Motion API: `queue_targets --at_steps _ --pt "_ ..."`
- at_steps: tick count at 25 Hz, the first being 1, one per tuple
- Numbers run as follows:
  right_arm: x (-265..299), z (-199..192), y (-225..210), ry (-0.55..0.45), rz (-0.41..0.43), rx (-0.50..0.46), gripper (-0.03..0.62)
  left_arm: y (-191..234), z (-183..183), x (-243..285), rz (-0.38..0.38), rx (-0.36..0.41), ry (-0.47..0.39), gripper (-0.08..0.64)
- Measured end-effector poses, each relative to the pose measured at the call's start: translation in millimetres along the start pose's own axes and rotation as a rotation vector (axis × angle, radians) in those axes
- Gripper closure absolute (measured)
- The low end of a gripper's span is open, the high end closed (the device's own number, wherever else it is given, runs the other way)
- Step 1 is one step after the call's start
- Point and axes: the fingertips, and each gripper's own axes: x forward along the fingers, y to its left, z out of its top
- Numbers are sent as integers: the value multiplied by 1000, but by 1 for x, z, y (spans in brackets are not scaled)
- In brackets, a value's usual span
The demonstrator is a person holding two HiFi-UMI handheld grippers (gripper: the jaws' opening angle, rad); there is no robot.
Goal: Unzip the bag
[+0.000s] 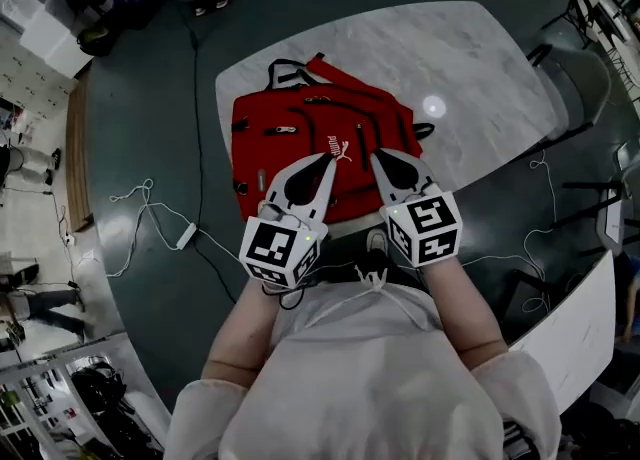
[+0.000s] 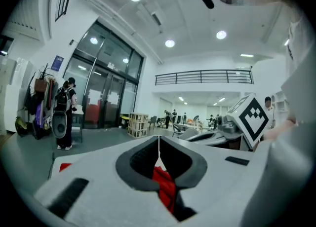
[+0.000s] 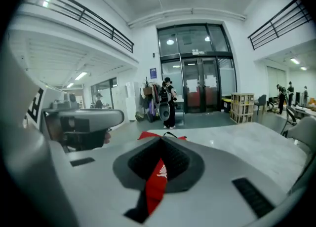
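Left claw (image 1: 329, 159) and right claw (image 1: 378, 155), both closed on nothing, over red bag (image 1: 290, 113) on marble table (image 1: 470, 68)

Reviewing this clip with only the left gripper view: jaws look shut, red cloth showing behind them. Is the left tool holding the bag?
Observer: Seemingly not. The head view shows the left tool over the near part of the red bag, which lies flat on a marble table.
Operator: And the right tool?
Observer: Its own view shows its jaws together, nothing clamped; it hangs beside the left one.
Operator: Zip pull reached?
Observer: No; a pale zip pull lies on the bag's front, apart from both tools.
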Motion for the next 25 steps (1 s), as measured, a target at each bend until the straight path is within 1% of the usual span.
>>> queue_targets --at_steps 2,4,8,17,25 --pt "-6 20 7 -55 22 -3 565 -5 26 -2 -19 30 -55 537" --pt "-11 36 13 -101 36 -6 565 -6 47 -5 -22 42 -101 537" --pt "-15 54 18 -153 50 -33 565 -2 68 -9 -3 32 -152 537" --pt "-7 61 24 -147 76 -65 566 11 75 -10 56 27 -166 537" --pt "-4 60 21 -142 74 -60 566 16 71 -4 72 17 -160 537"
